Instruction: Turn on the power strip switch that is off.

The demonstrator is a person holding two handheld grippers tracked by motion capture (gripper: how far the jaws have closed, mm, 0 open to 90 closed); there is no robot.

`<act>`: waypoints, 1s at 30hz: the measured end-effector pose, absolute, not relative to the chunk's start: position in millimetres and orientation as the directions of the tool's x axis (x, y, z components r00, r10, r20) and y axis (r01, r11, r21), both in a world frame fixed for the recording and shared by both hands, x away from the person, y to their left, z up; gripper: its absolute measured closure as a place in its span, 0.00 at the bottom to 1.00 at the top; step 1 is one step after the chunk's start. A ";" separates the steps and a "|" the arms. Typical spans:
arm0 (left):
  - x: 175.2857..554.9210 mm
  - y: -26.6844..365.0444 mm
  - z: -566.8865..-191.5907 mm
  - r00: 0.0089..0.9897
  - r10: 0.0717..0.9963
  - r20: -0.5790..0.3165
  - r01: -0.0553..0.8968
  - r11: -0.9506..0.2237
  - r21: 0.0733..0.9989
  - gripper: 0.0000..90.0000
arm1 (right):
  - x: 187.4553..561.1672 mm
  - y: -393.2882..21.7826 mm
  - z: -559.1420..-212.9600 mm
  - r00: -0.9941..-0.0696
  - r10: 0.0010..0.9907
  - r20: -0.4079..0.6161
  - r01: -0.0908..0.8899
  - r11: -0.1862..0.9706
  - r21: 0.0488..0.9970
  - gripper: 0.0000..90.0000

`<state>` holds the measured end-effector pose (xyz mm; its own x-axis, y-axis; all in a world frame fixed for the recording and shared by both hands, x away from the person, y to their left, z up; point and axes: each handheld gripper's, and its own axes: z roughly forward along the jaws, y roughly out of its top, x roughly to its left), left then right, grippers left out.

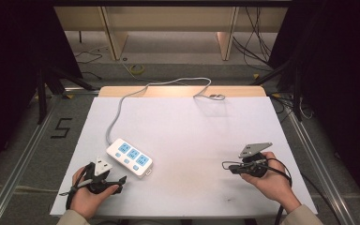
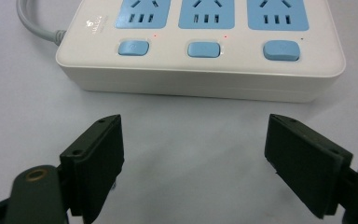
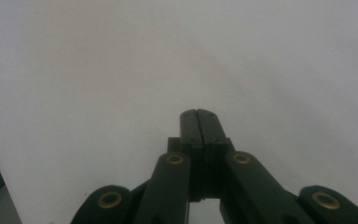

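Observation:
A white power strip [image 1: 129, 157] with three blue sockets and three blue switches lies at the left of the white table top [image 1: 192, 131]; its grey cable [image 1: 122, 101] runs off toward the far edge. In the left gripper view the power strip [image 2: 200, 51] lies close ahead of my left gripper [image 2: 193, 163], whose jaws stand wide apart with nothing between them. In the high view the left gripper [image 1: 115, 180] sits at the near left, just short of the strip. My right gripper [image 1: 229, 168] rests at the near right, jaws pressed together and empty, over bare table [image 3: 121, 70] in its own view, where the right gripper [image 3: 198, 114] shows shut.
The cable's plug end [image 1: 215, 97] lies near the table's far edge. Beyond it stand wooden furniture legs [image 1: 115, 37] and loose floor cables [image 1: 258, 42]. Metal rails [image 1: 309, 150] flank the table. A "5" mark [image 1: 62, 127] is on the floor at left.

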<state>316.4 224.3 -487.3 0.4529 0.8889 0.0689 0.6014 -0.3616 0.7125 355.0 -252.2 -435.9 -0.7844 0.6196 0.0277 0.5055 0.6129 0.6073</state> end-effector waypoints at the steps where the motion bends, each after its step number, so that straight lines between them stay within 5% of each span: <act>1: 316.4 224.2 -487.1 0.453 0.889 0.069 0.600 -0.361 0.714 0.22 | 355.3 -251.1 -435.3 -0.787 0.617 0.027 0.504 0.616 0.606 1.00; 30: 316.8 223.8 -486.9 0.453 0.888 0.073 0.598 -0.364 0.715 0.22 | 363.8 -233.4 -425.7 -0.803 0.596 0.007 0.489 0.652 0.579 1.00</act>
<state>316.8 223.8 -486.9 0.4534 0.8884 0.0728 0.5977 -0.3636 0.7145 363.8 -233.4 -425.7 -0.8031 0.5958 0.0066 0.4888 0.6524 0.5792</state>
